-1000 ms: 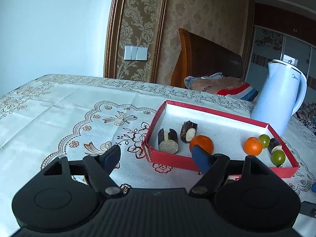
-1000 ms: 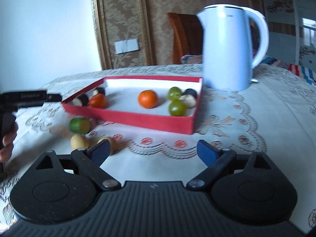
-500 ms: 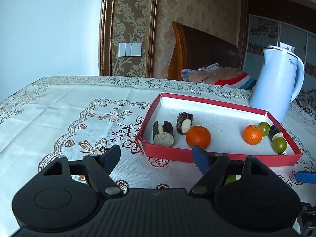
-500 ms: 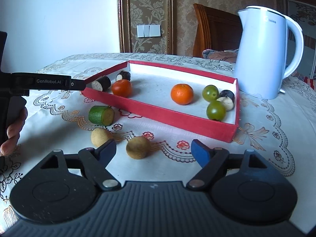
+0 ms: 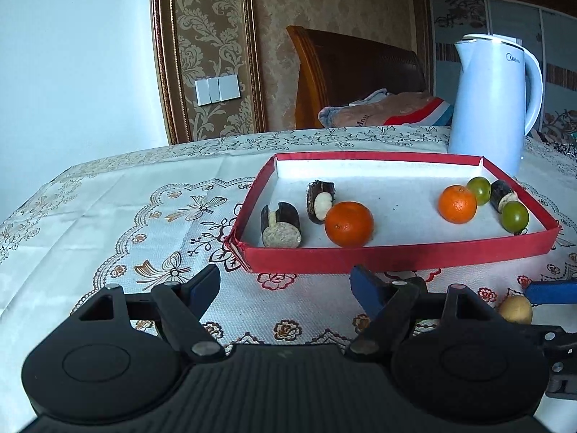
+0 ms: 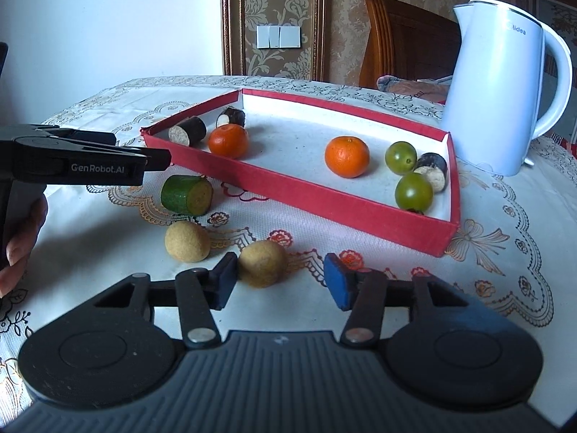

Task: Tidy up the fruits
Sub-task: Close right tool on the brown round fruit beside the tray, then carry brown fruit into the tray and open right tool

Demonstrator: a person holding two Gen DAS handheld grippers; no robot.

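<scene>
So the red tray (image 6: 317,200) sits on the lace tablecloth (image 5: 119,216) with its long side running roughly left to right from the left wrist cam, and cornerwise from the right one. Inside it: an orange (image 6: 228,139) near the left end next to two dark cut pieces (image 6: 187,131), both lying on their sides, the nearer one's pale cut face pointing toward the front wall. Toward the other end there's a second orange (image 6: 347,156), two green round fruits (image 6: 413,191), and another dark piece (image 6: 431,170) on its side between them, pale end facing out.

Outside the tray, in front of it: a green cut cylinder (image 6: 187,195) lying on its side, yellowish cut face aimed toward the right cam, plus two tan balls (image 6: 187,241).

The right gripper (image 6: 280,281) is spread wide and not squeezing anything, but the nearer tan ball (image 6: 263,263) sits right between its fingers, up against the left blue pad as far as I can tell. The left gripper (image 5: 285,287) is also wide open, holding nothing, hovering low just in front of the tray's near wall. White kettle (image 6: 505,86) stands behind the tray's right end.
</scene>
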